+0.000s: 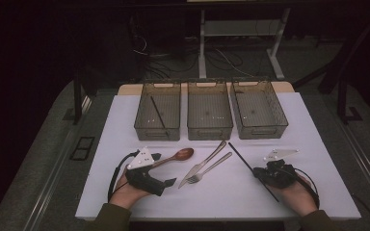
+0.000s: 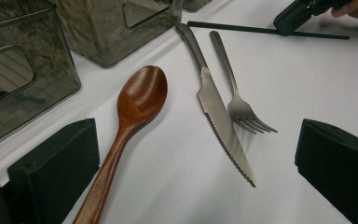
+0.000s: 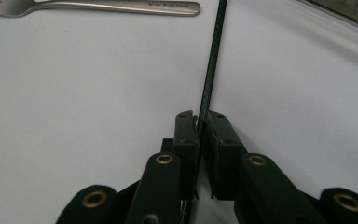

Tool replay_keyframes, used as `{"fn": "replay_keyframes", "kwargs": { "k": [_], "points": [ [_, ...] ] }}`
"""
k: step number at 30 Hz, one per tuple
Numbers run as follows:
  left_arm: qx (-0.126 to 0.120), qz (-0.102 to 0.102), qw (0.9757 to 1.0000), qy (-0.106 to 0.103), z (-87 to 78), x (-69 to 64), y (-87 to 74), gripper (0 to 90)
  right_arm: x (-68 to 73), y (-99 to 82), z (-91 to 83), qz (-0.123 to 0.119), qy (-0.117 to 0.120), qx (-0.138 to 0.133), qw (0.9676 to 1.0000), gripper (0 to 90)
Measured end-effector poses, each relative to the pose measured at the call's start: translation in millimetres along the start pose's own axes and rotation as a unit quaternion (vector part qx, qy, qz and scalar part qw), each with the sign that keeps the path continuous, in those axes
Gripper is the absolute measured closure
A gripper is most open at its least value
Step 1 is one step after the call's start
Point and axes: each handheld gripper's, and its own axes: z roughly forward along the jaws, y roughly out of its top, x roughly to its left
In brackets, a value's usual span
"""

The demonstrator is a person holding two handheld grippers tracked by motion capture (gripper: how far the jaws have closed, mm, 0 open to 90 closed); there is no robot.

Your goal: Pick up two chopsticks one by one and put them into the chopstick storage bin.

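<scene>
The right gripper (image 3: pixel 200 122) has its jaws pinched narrow on a thin black chopstick (image 3: pixel 213 56), which runs straight ahead out of the pads and lies flat on the white table (image 1: pixel 125 192); in the high view the same stick (image 1: pixel 243 159) slants away from the gripper toward the bins, with a short tail trailing behind the jaws toward the person. The grip sits low on the stick, likely so the long end can be swung up and lowered into a bin. Ahead and to the left of these jaws lies a fork (image 3: pixel 98 6), apart from the stick. The left gripper (image 2: pixel 196 154) rests with its jaws wide, gripping nothing; between them lie a wooden spoon (image 2: pixel 130 121), its handle just beside the left jaw, a knife (image 2: pixel 216 112) and the fork (image 2: pixel 235 88), knife and fork almost touching near the tines. Three clear bins stand in a row beyond both grippers; the left bin (image 1: pixel 147 127) already holds another black stick (image 1: pixel 158 114), so that is probably where this one belongs. To get there the stick must cross above the knife and fork, and the bin's near wall has to be cleared.
</scene>
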Motion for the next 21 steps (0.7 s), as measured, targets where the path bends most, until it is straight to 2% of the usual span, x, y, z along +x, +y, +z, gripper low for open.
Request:
{"fn": "replay_keyframes", "kwargs": {
  "k": [7, 13, 15, 18, 21],
  "points": [
    [0.001, 0.001, 1.0000, -0.001, -0.1, -0.5, 0.1, 0.0, -0.6, 0.0, -0.7, -0.004, -0.009, 0.002, 1.0000, 83.4],
    [0.001, 0.002, 1.0000, -0.001, 0.2, -0.6, 0.2, 0.0, -4.8, -0.7, -1.9, 0.007, -0.012, 0.003, 0.9999, 84.1],
    [-0.001, 0.001, 1.0000, -0.001, 0.2, -0.8, 0.2, 0.0, -6.9, -1.1, -2.9, 0.009, -0.020, 0.004, 0.9998, 84.6],
    [-0.001, 0.001, 1.0000, -0.001, 0.6, -1.1, 0.1, 0.0, -10.9, -2.2, -3.7, 0.018, -0.016, 0.004, 0.9997, 84.4],
    [-0.001, 0.001, 1.0000, -0.002, 0.8, -1.3, 0.0, 0.0, -8.2, -3.2, -3.0, 0.001, -0.025, 0.000, 0.9997, 83.7]
  ]
}}
